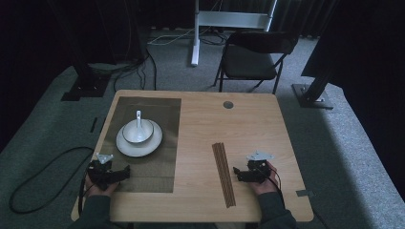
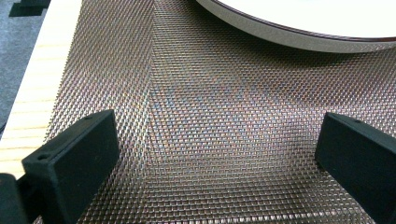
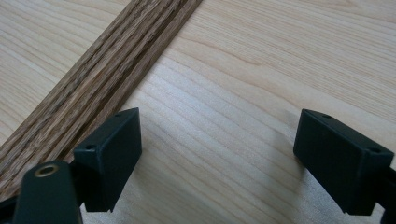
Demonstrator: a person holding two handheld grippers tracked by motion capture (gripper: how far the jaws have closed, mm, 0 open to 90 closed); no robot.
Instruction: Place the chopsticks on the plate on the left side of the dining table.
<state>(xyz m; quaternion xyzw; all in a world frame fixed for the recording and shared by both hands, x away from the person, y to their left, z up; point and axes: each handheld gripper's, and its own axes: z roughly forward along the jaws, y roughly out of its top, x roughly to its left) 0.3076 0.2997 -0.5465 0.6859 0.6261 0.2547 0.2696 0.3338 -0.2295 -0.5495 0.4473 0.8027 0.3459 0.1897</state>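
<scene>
A white bowl (image 1: 137,131) with a white spoon (image 1: 139,118) in it stands on a white plate (image 1: 125,147), all on a dark woven placemat (image 1: 157,162) at the table's left. Brown chopsticks (image 1: 223,174) lie side by side on the bare wood at centre right. My left gripper (image 1: 125,172) rests on the mat's near part, open, with only mat (image 2: 219,121) between its jaws and the plate's rim (image 2: 299,37) ahead. My right gripper (image 1: 235,172) sits just right of the chopsticks (image 3: 98,84), open over bare wood.
The light wooden table (image 1: 248,129) has a round grommet (image 1: 228,104) near its far edge. A black folding chair (image 1: 253,59) and a white stand (image 1: 196,33) lie beyond it. Cables (image 1: 43,176) trail on the carpet at left.
</scene>
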